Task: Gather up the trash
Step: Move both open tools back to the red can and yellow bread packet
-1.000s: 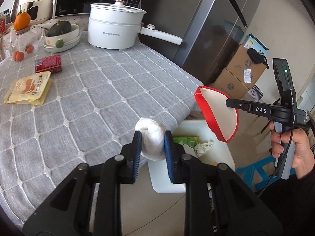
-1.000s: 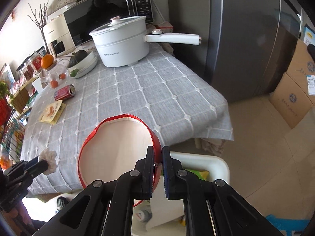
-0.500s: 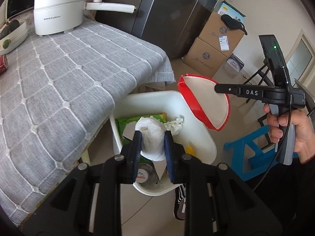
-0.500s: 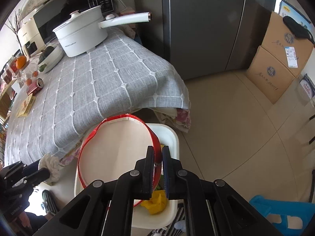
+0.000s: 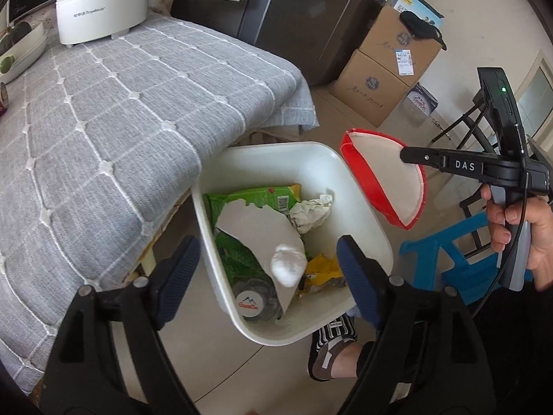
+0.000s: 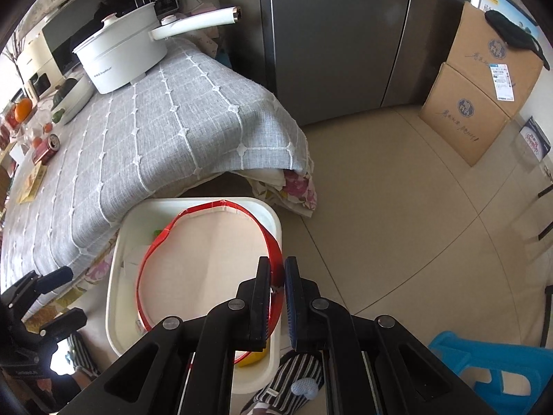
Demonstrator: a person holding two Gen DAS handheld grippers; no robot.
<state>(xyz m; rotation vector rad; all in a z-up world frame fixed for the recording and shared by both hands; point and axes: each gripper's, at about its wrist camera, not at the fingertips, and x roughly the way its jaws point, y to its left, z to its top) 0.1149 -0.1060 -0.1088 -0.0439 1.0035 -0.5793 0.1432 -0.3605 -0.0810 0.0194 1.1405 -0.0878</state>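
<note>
A white trash bin (image 5: 331, 159) stands on the floor beside the table, holding green wrappers, torn cardboard, a bottle and crumpled paper. The white tissue wad (image 5: 288, 264) is down inside it, on the cardboard, free of my left gripper (image 5: 266, 266). That gripper hangs over the bin with its jaws opening wide and nothing between the pads. My right gripper (image 6: 277, 276) is shut on the rim of a red paper bowl (image 6: 207, 263), holding it tilted over the bin (image 6: 115, 276). The left wrist view shows that bowl (image 5: 390, 186) by the bin's far-right rim.
The table with a grey quilted cloth (image 5: 103, 121) carries a white pot (image 5: 100, 7), a soda can (image 6: 46, 147) and a snack packet (image 6: 33, 181). Cardboard boxes (image 6: 484, 97), a fridge (image 6: 338, 34) and a blue stool (image 5: 449, 259) stand around. Slippered feet (image 5: 331, 346) are by the bin.
My left gripper carried the tissue wad from the table edge to over the bin, then opened, and the wad dropped in. My right gripper brought the red bowl over the bin.
</note>
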